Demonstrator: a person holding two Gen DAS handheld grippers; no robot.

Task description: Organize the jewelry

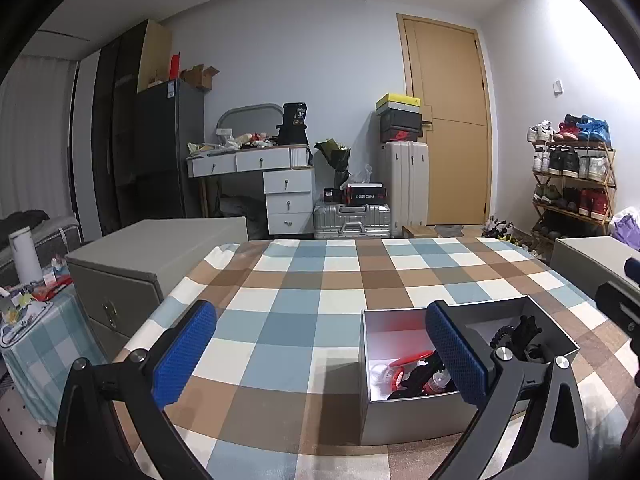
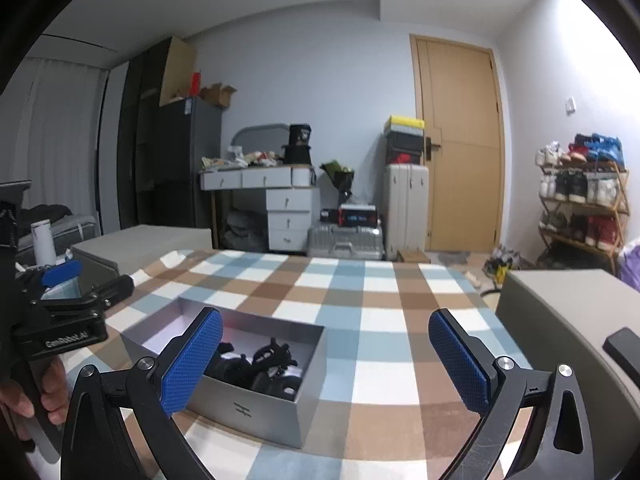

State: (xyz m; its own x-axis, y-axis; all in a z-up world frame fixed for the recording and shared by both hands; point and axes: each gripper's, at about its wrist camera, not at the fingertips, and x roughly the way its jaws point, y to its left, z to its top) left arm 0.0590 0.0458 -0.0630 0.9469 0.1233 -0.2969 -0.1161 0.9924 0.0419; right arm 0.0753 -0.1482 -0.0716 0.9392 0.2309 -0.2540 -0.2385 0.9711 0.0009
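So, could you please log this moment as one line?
left claw open, empty | right claw open, empty | grey box open on checked tablecloth, untouched

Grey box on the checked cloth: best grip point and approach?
Take the grey box by one thin upright wall, from above, one finger inside and one outside. It has no lid and looks too wide to span between open jaws. The near wall probably suits best: the jewelry lies close behind it, so enter shallow. Both the left gripper and the right gripper are open and empty.
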